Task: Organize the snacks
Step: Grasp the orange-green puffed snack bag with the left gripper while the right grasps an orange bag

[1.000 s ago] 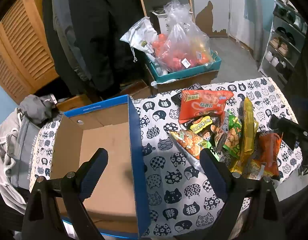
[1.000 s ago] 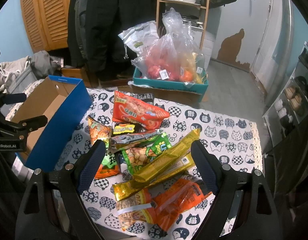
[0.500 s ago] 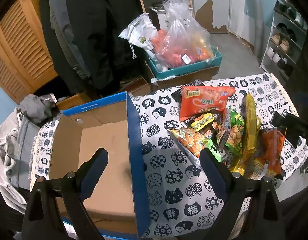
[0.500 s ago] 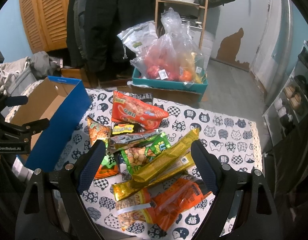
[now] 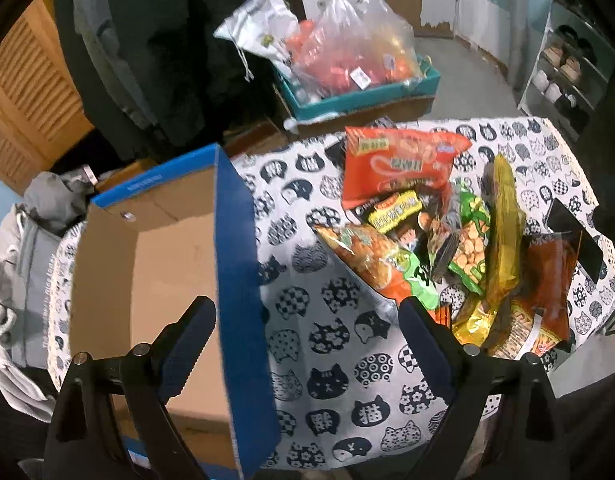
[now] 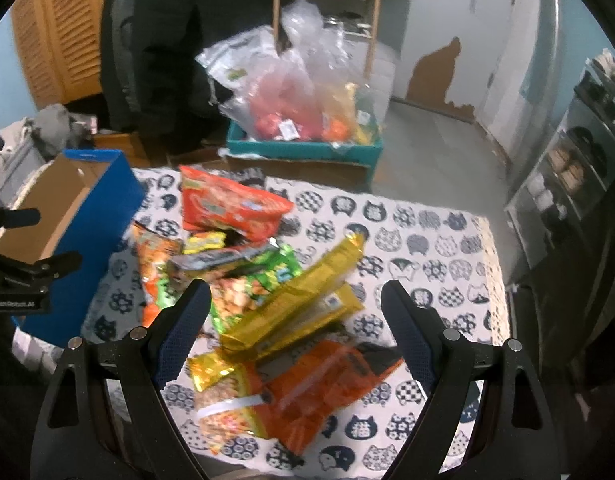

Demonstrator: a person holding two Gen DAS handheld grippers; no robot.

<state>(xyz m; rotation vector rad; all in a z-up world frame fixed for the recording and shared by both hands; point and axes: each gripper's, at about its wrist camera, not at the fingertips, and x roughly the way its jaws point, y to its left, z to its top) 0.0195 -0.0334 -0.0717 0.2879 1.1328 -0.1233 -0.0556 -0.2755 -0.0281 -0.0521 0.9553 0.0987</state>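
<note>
A pile of snack packets lies on the cat-print tablecloth [image 5: 331, 344]: a large red bag [image 5: 395, 164] [image 6: 227, 208], a green cracker bag [image 5: 467, 248] [image 6: 251, 288], long gold packets [image 5: 503, 224] [image 6: 303, 304], an orange bag [image 6: 327, 392] at the front. An empty blue cardboard box [image 5: 235, 256] [image 6: 95, 224] stands left of the pile. My left gripper [image 5: 307, 320] is open, its fingers straddling the box's right wall. My right gripper [image 6: 295, 304] is open above the gold packets, holding nothing.
Behind the table a teal crate [image 5: 359, 100] [image 6: 303, 148] holds clear plastic bags of goods. Dark coats hang at the back left. A shoe rack [image 5: 563, 72] stands at the right. A black phone [image 5: 575, 236] lies by the table's right edge. Grey clothes [image 5: 23, 248] lie left.
Both views have closed in on the table. The right gripper has dropped lower over the snack pile. Both grippers stay open and the packets have not moved.
</note>
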